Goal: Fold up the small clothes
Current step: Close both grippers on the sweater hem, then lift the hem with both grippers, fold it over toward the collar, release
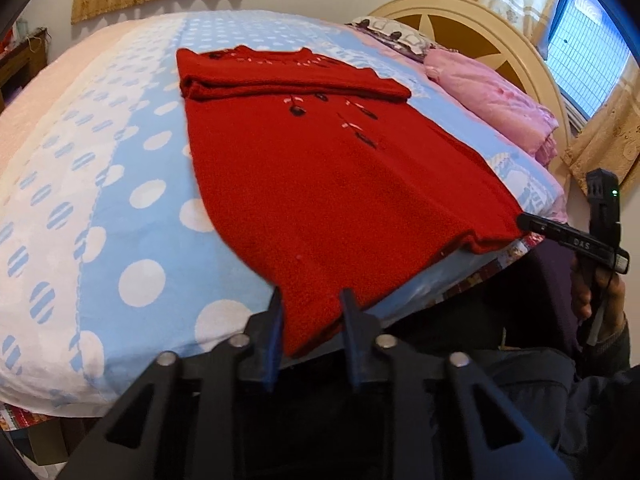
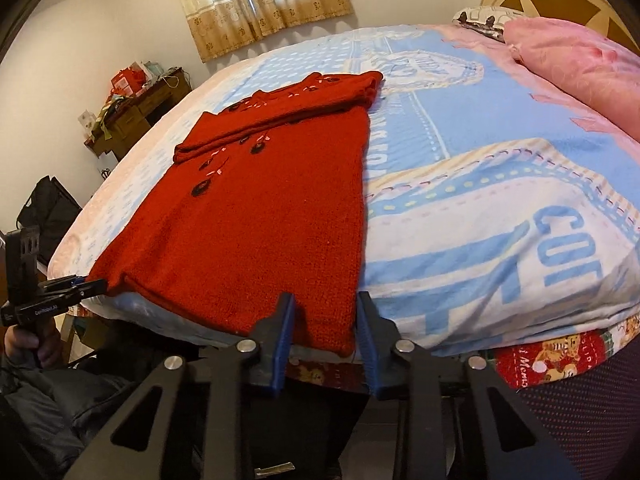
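A red knitted sweater (image 1: 320, 168) with dark flower embroidery lies flat on the bed, its sleeves folded across the chest at the far end. It also shows in the right wrist view (image 2: 272, 220). My left gripper (image 1: 312, 300) is open, its blue fingers straddling the sweater's near left hem corner. My right gripper (image 2: 326, 304) is open, its fingers straddling the near right hem corner. Each gripper shows in the other's view at the hem: the right one (image 1: 528, 222), the left one (image 2: 92, 286).
The bed (image 1: 100, 200) has a blue and white dotted cover. Pink pillows (image 1: 492, 104) and a cream headboard (image 1: 480, 20) lie at the far right. A cluttered wooden desk (image 2: 136, 108) stands by the wall. The bed's near edge runs just under both grippers.
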The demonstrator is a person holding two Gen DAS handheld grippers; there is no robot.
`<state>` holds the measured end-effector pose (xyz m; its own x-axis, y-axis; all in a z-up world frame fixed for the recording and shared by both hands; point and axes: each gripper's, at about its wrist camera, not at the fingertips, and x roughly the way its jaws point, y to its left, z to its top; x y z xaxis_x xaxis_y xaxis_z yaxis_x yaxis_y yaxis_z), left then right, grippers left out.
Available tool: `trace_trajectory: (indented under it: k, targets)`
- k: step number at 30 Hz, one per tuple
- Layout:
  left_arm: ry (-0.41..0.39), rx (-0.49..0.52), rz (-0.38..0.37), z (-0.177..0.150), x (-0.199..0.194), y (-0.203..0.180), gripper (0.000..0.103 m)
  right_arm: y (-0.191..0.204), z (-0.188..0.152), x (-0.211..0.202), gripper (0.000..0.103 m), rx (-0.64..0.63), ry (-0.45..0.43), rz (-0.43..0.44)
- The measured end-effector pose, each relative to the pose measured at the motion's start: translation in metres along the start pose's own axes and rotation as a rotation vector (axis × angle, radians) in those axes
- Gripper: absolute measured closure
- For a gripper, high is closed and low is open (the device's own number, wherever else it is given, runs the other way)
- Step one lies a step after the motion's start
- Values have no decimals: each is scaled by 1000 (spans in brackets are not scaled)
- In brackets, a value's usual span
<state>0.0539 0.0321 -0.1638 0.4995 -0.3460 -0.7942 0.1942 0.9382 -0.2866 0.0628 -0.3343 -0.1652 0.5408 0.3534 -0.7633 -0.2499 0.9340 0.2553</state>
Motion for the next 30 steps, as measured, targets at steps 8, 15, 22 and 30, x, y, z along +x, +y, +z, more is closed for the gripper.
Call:
trace_trajectory:
  k: [8,15,22,30]
  targets:
    - [-69,-32,-16,2,-18,10,89,-2,2,-13,95,16,-61,64]
    - [-174,8,5,11,-40,9,89,-7,11,-33,96,69,-155,139]
    - [-219,-80,-108,28,-46,27,90,-12,34,-53,97,118,-255,181]
    - [-288,-81,-126,66,-55,28,90,-8,79,-59,97,117,-334,187]
